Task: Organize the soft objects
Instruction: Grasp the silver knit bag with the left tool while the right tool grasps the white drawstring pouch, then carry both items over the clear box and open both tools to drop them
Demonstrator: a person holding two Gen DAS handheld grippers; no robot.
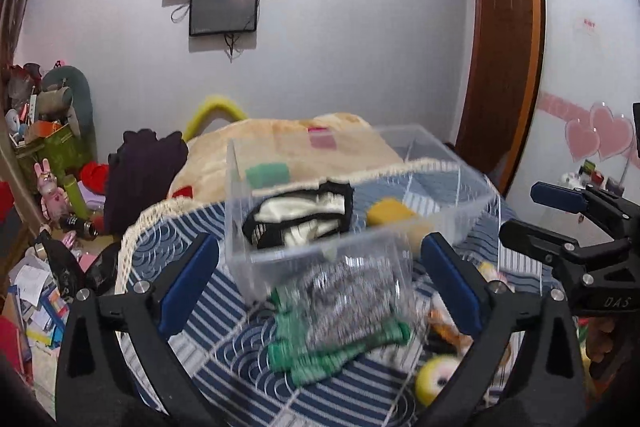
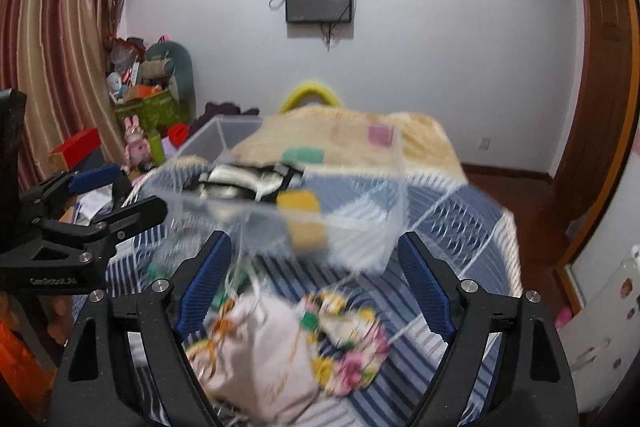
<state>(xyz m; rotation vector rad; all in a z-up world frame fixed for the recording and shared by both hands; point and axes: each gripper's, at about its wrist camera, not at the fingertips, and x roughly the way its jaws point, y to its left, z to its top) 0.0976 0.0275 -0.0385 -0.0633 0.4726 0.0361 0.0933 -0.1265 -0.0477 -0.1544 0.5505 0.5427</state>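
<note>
A clear plastic box [image 1: 468, 203] stands on the striped bed cover [image 1: 224, 311] and holds a black-and-white cloth [image 1: 300, 217] and a yellow sponge [image 1: 390, 213]. My left gripper [image 1: 320, 283] is open and empty, just short of a green-and-grey knitted item [image 1: 340, 323] in front of the box. My right gripper [image 2: 316, 283] is open and empty above a white cloth pouch [image 2: 264, 351] and a flowered cloth [image 2: 348, 343]. The box [image 2: 360, 227], cloth [image 2: 244, 183] and sponge [image 2: 302, 211] show blurred in the right wrist view.
A beige blanket [image 1: 288, 143] with coloured patches lies behind the box. A yellow round toy [image 1: 434, 381] lies at the bed's near right. Clutter, boxes and plush toys [image 1: 52, 163] crowd the floor at left. A wooden door [image 1: 500, 59] is at right.
</note>
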